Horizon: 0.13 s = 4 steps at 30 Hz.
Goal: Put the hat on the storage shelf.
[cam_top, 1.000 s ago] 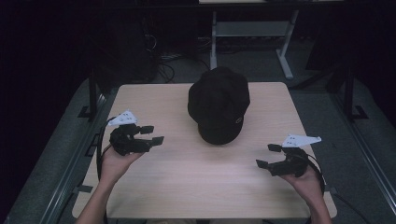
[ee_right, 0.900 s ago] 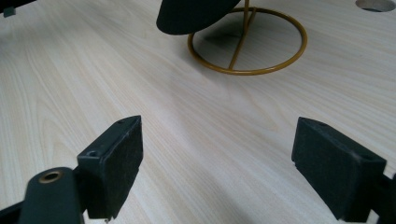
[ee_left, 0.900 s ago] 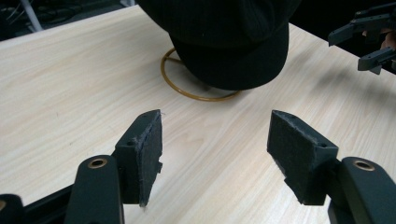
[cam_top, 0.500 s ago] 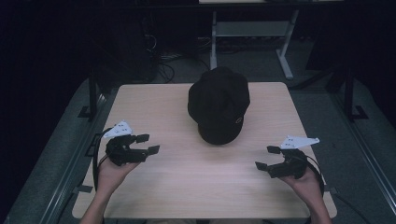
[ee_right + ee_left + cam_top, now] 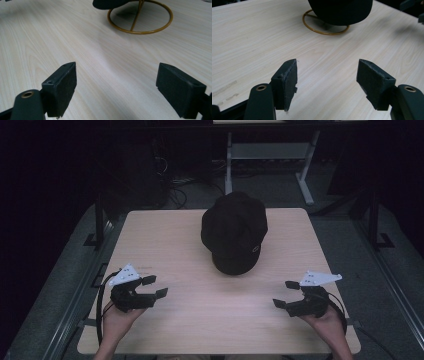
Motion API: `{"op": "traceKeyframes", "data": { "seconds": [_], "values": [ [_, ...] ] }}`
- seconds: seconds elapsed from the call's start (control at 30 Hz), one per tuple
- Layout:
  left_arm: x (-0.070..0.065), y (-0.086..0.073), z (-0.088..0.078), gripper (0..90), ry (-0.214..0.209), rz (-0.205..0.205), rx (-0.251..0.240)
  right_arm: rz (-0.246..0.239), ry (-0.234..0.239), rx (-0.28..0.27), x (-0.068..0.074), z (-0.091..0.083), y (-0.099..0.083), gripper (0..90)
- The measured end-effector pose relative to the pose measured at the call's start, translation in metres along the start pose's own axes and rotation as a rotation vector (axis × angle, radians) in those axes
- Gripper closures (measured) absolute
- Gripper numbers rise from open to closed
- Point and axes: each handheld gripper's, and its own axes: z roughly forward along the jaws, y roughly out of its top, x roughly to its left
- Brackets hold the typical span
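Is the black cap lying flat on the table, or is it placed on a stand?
On a stand. The black cap sits raised on a gold wire stand, whose ring base rests on the table.

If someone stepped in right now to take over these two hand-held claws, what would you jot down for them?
Left gripper: open, nothing held, low over the table at its near left.
Right gripper: open, nothing held, near right.
Black cap: sits on a gold wire stand at the table's far middle, untouched.
Done: nothing yet.
Left: probably reach in and take the cap.
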Motion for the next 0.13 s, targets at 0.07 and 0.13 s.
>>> {"op": "traceKeyframes", "data": {
  "seconds": [0.07,0.13],
  "values": [
    [0.0003,-0.0055,-0.0018,32.0,-0.002,-0.010,-0.011,0.008,0.002,-0.010,0.0032,0.0001,-0.0027,16.4],
    [-0.0006,-0.0099,-0.0018,32.0,-0.018,-0.034,-0.016,0.014,0.010,-0.021,0.0052,-0.0004,-0.0038,16.3]
  ]
}}
